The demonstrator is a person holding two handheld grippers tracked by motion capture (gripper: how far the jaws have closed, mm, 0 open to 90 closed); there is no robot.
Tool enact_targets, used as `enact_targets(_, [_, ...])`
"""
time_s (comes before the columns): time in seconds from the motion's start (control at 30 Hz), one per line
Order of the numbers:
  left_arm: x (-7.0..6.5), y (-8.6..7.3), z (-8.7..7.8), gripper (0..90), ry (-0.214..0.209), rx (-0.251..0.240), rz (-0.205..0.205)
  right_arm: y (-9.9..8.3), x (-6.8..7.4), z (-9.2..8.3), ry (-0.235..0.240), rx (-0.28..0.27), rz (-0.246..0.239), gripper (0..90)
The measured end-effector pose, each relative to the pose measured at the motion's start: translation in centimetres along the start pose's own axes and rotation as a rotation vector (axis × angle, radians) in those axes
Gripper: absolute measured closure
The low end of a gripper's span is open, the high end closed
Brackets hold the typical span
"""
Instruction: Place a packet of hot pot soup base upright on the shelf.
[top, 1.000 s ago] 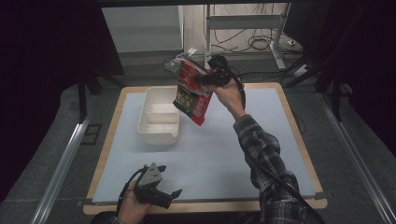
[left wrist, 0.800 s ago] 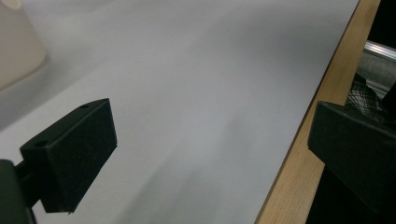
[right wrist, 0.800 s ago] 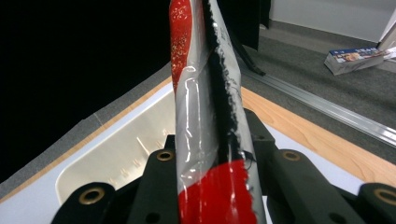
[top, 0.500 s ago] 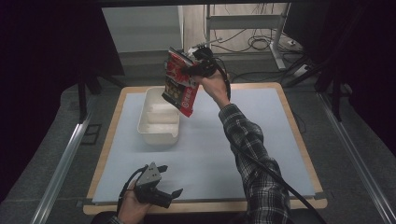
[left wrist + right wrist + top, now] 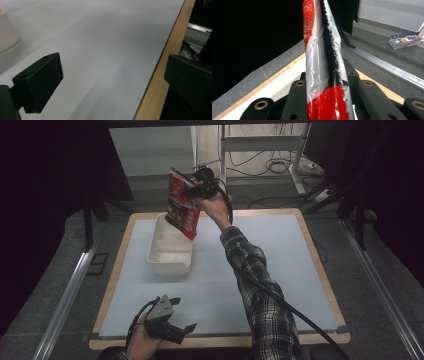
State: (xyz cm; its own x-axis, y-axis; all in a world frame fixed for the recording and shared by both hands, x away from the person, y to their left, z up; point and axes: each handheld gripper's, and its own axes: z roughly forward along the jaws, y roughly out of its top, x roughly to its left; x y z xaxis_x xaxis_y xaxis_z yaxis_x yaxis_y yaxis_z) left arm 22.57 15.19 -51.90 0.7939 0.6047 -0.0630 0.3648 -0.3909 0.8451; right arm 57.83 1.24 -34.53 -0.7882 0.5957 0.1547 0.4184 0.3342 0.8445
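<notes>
Your right gripper (image 5: 192,190) has its jaws pinched on the top edge of a red snack bag (image 5: 181,205), which hangs tilted in the air above the far end of the white tray (image 5: 167,257). Your left gripper (image 5: 182,320) rests low near the table's (image 5: 300,270) front edge, jaws spread wide, gripping nothing.

Grey carpeted floor (image 5: 60,285) surrounds the wood-edged table (image 5: 320,270) (dark curtains either side), cables (image 5: 272,167) trailing beyond.
</notes>
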Motion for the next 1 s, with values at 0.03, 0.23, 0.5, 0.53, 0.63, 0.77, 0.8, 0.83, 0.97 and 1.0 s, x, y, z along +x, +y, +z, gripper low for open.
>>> enact_targets(0.03, [0.0, 0.0, 0.0, 1.9, 0.0, 0.002, 0.002, 0.0, 0.0, 0.3, 0.003, 0.0, 0.003, 72.6])
enact_targets(0.23, [-0.1, 0.0, 0.1, 1.9, -0.002, 0.008, 0.011, 0.0, 0.7, 1.8, 0.017, 0.014, -0.001, 72.7])
enact_targets(0.5, [-0.2, 0.0, 0.2, 2.0, 0.0, 0.015, 0.02, -1.4, 0.9, 4.1, 0.004, 0.075, -0.014, 72.6])
enact_targets(0.53, [-0.2, 0.0, 0.2, 1.9, -0.001, 0.016, 0.021, -1.7, 0.8, 4.3, 0.006, 0.082, -0.017, 72.6])
enact_targets(0.63, [-0.2, 0.0, 0.2, 2.0, -0.002, 0.018, 0.025, -2.3, 0.7, 5.0, 0.003, 0.105, -0.018, 72.6])
enact_targets(0.77, [-0.3, 0.0, 0.3, 2.0, -0.002, 0.017, 0.028, -3.4, 1.1, 6.3, -0.01, 0.142, -0.054, 72.6])
enact_targets(0.8, [-0.3, 0.0, 0.3, 2.0, -0.002, 0.02, 0.029, -3.6, 1.3, 6.5, -0.013, 0.135, -0.057, 72.5])
enact_targets(0.83, [-0.3, 0.0, 0.3, 2.0, -0.001, 0.024, 0.033, -3.6, 1.4, 6.6, -0.019, 0.133, -0.067, 72.5])
enact_targets(0.97, [-0.3, 0.0, 0.3, 2.1, 0.0, 0.029, 0.036, -3.4, 1.8, 6.6, -0.034, 0.157, -0.113, 70.0])
enact_targets(1.0, [-0.3, 0.0, 0.3, 2.1, 0.0, 0.029, 0.035, -3.4, 1.9, 6.5, -0.038, 0.161, -0.132, 65.9])
